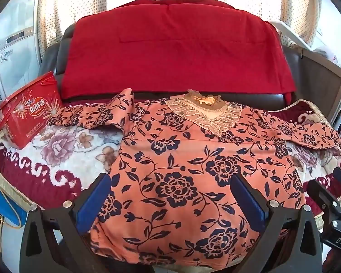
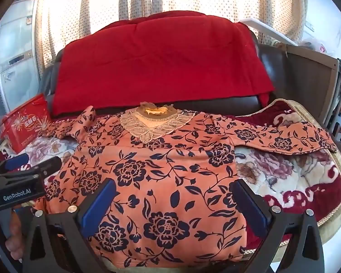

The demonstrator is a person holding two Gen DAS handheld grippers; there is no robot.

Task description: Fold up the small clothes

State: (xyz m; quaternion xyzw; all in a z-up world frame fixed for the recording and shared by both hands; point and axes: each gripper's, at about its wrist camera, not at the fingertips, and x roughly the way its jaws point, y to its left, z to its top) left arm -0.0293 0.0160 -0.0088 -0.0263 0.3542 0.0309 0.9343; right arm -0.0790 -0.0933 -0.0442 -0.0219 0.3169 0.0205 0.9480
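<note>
An orange top with dark blue flowers (image 1: pixel 181 173) (image 2: pixel 161 177) lies flat on a flowered blanket, its lace collar (image 1: pixel 206 113) (image 2: pixel 156 120) at the far side and both sleeves spread out sideways. My left gripper (image 1: pixel 170 182) hovers open over the top's near half, nothing between its blue pads (image 1: pixel 102 186). Over the hem's right part, my right gripper (image 2: pixel 174 186) stands open too, its pads (image 2: pixel 243 193) apart. The left gripper (image 2: pixel 31 161) also shows at the left edge of the right wrist view, and the right gripper (image 1: pixel 327 182) at the right edge of the left wrist view.
A red tin box (image 1: pixel 27 111) (image 2: pixel 25 122) stands at the blanket's far left. Behind the top, a red cloth (image 1: pixel 175 54) (image 2: pixel 156 63) drapes over a dark sofa back. The flowered blanket (image 1: pixel 63 154) (image 2: pixel 284 177) covers the surface; dotted curtains hang behind.
</note>
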